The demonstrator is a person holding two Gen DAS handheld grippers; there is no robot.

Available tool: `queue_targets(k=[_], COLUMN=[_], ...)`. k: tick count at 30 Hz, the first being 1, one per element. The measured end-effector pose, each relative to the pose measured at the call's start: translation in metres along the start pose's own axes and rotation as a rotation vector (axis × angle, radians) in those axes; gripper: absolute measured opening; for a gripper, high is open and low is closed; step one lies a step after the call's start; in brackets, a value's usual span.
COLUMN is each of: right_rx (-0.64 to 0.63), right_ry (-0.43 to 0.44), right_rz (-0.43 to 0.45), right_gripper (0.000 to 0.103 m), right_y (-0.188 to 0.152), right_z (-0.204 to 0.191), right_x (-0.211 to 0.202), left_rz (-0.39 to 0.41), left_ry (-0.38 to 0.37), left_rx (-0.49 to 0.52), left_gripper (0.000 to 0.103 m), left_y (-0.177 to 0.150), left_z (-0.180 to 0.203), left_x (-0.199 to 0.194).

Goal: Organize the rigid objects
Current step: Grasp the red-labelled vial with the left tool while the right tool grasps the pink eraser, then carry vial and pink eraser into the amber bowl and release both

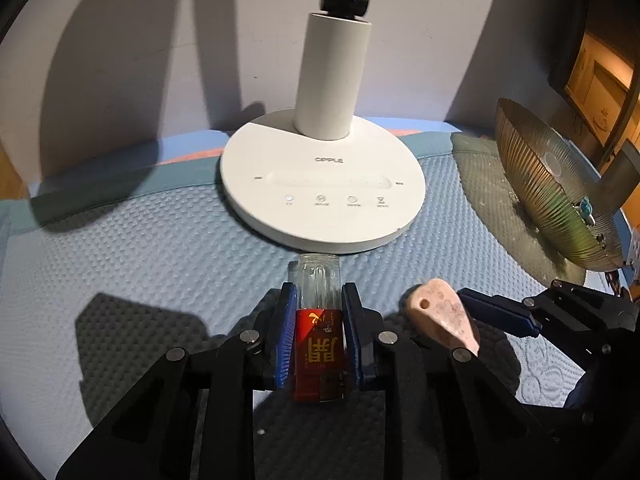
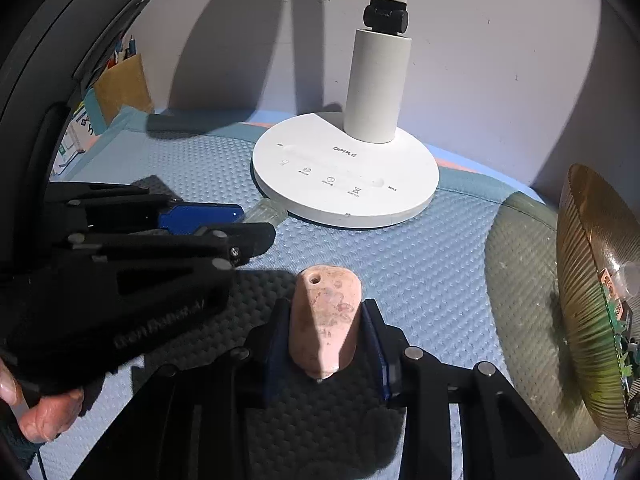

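A small glass bottle [image 1: 320, 280] with a red label lies on the blue mat, its clear end towards the lamp base. My left gripper [image 1: 319, 294] is shut on it, one blue pad on each side. Beside it to the right lies a pink, stone-like wedge [image 1: 440, 314] with a small hole near its far end. In the right wrist view my right gripper [image 2: 326, 314] is shut on this pink wedge [image 2: 326, 320], both pads against its sides. The left gripper [image 2: 240, 226] shows there at the left, with the bottle's clear tip [image 2: 268, 214] poking past it.
A white round lamp base [image 1: 320, 184] with its post stands just beyond both objects, against the wall. A gold ribbed dish [image 1: 552, 192] holding small items sits tilted at the right. The textured blue mat [image 1: 120, 240] covers the surface. A person's hand [image 2: 40, 416] holds the left gripper's handle.
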State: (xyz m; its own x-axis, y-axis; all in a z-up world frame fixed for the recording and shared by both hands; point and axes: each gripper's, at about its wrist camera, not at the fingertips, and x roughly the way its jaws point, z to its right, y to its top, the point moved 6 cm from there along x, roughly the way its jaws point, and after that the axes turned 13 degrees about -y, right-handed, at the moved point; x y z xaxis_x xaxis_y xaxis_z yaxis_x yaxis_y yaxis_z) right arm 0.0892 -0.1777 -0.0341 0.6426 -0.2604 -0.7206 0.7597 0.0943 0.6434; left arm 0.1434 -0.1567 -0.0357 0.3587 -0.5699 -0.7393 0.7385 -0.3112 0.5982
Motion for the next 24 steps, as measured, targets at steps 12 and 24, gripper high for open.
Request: queue_targets(k=[12, 24], right_rx=[0.06, 0.074], right_ry=[0.085, 0.048], right_rz=[-0.033, -0.06], right_gripper=[0.035, 0.035], right_y=[-0.078, -0.133], right_z=[0.012, 0.021], right_x=[-0.07, -0.105], left_rz=[-0.021, -0.032], left_ry=[-0.009, -0.048], left_rx=[0.05, 0.011], left_gripper=[0.02, 0.023], left_y=[-0.079, -0.13], left_z=[0.032, 0.05], left_x=[-0.066, -0.082])
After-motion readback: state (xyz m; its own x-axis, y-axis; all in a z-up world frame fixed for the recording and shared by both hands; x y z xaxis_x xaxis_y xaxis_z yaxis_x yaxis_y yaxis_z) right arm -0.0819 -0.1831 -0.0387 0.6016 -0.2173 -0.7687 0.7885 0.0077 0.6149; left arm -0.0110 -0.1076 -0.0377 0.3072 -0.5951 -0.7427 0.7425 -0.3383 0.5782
